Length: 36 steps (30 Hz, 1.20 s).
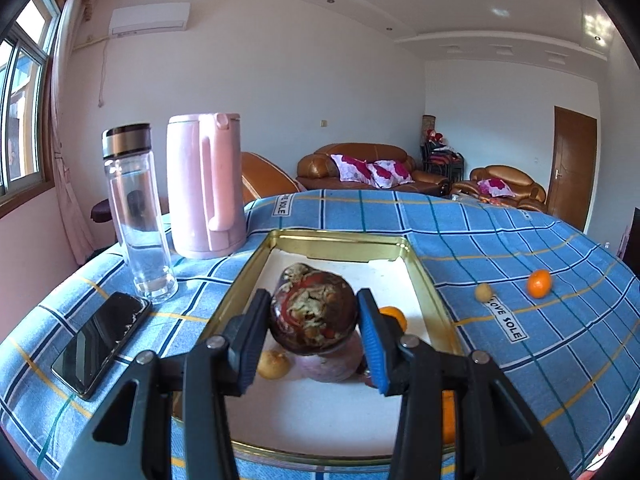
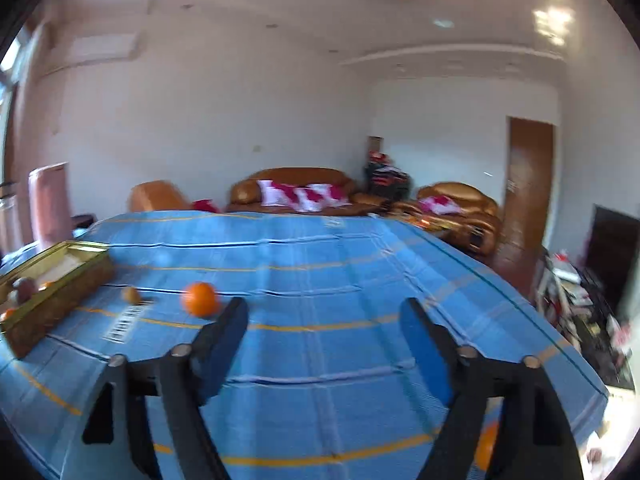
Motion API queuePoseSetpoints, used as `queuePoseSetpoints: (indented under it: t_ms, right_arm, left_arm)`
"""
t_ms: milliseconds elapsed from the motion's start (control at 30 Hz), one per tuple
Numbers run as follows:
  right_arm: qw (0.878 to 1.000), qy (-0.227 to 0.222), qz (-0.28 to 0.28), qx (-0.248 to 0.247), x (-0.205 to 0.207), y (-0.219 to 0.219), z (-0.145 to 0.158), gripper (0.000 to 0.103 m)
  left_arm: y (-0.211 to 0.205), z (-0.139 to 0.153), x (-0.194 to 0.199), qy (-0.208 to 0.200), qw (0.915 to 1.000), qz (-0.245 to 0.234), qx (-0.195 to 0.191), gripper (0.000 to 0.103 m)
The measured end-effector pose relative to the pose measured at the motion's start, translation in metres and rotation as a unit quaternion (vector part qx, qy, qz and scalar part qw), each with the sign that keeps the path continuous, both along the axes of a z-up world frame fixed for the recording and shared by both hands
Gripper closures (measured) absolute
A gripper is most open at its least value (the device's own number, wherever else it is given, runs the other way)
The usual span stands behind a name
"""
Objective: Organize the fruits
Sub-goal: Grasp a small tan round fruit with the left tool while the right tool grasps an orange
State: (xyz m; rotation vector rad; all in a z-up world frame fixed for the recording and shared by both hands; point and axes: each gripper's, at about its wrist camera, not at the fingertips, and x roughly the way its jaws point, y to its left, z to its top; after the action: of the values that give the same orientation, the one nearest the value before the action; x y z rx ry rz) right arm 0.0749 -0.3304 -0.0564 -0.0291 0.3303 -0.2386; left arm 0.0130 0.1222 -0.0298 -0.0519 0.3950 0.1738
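My left gripper (image 1: 313, 320) is shut on a dark red-brown mottled fruit (image 1: 312, 300), held just above the gold tin tray (image 1: 340, 236) with a white lining. In the tray lie a purple-pink fruit (image 1: 328, 366), a small tan fruit (image 1: 273, 364) and two oranges (image 1: 396, 316), (image 1: 448, 416). On the blue checked cloth to the tray's right sit a small tan fruit (image 1: 483, 292) and a mandarin (image 1: 539, 283). My right gripper (image 2: 324, 308) is open and empty over the cloth, with the mandarin (image 2: 200, 298) just left of its left fingertip and the tan fruit (image 2: 131, 294) and tray (image 2: 60, 292) further left.
A clear glass bottle (image 1: 136, 216), a pink jug (image 1: 206, 184) and a black phone (image 1: 100, 340) stand left of the tray. Another orange thing (image 2: 486, 448) shows near the table's front right edge, behind my right finger. Brown sofas lie beyond the table.
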Motion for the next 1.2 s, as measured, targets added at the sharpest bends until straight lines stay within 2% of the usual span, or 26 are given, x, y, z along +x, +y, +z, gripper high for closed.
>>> queuePoseSetpoints:
  t_ms: [33,133,200,300,333,400,433,467,500,600,667,767,833,900,1033,1200]
  right_arm:
    - [1.0,0.006,-0.018,0.005,-0.006,-0.027,-0.01,0.019]
    - [0.998,0.043,-0.008,0.047,-0.008,-0.067,-0.032,0.019]
    - [0.997,0.066,-0.003,0.047,-0.005,-0.073,-0.044,0.019]
    - [0.998,0.059,0.0,0.02,-0.006,-0.066,-0.056,0.021]
    - [0.998,0.06,0.002,0.015,-0.005,-0.065,-0.058,0.024]
    - [0.998,0.064,0.008,0.018,-0.004,-0.063,-0.062,0.047]
    - [0.998,0.061,0.012,0.018,-0.004,-0.061,-0.063,0.05]
    - [0.998,0.062,0.017,0.024,-0.004,-0.062,-0.063,0.06]
    - [0.997,0.063,0.021,0.031,-0.004,-0.062,-0.062,0.064]
    - [0.996,0.056,0.045,0.046,-0.004,-0.054,-0.047,0.064]
    - [0.996,0.047,0.069,0.035,-0.003,-0.034,-0.031,0.064]
    - [0.989,0.032,0.14,0.04,0.008,0.008,0.001,0.064]
    - [0.978,0.027,0.2,0.047,0.018,0.046,0.021,0.064]
    - [0.962,0.028,0.265,0.049,0.027,0.092,0.037,0.064]
    - [0.92,0.04,0.388,0.026,0.036,0.203,0.055,0.064]
    - [0.868,0.081,0.49,-0.01,0.041,0.319,0.05,0.064]
  left_arm:
    - [-0.005,0.004,-0.001,-0.004,1.0,-0.004,0.001,0.058]
    - [-0.025,0.014,0.002,-0.007,0.9997,-0.02,0.014,0.058]
    - [-0.038,0.019,0.002,-0.01,0.9993,-0.027,0.025,0.058]
    - [-0.05,0.021,0.004,-0.007,0.9987,-0.036,0.035,0.058]
    - [-0.053,0.02,0.005,-0.004,0.9986,-0.037,0.038,0.058]
    - [-0.055,0.019,0.007,0.0,0.9985,-0.04,0.036,0.058]
    - [-0.054,0.018,0.007,0.001,0.9986,-0.04,0.034,0.058]
    - [-0.053,0.018,0.008,0.002,0.9987,-0.039,0.033,0.058]
    - [-0.05,0.017,0.007,0.002,0.9988,-0.038,0.032,0.058]
    - [-0.04,0.013,0.009,0.008,0.9991,-0.033,0.024,0.058]
    - [-0.032,0.01,0.009,0.012,0.9993,-0.025,0.023,0.058]
    - [-0.016,0.005,0.01,0.019,0.9995,-0.011,0.022,0.058]
    - [-0.005,0.001,0.012,0.026,0.9994,0.0,0.024,0.058]
    - [0.007,-0.003,0.014,0.034,0.9992,0.011,0.019,0.058]
    - [0.028,-0.011,0.017,0.047,0.9983,0.027,0.02,0.058]
    - [0.048,-0.02,0.018,0.062,0.9973,0.036,0.013,0.058]
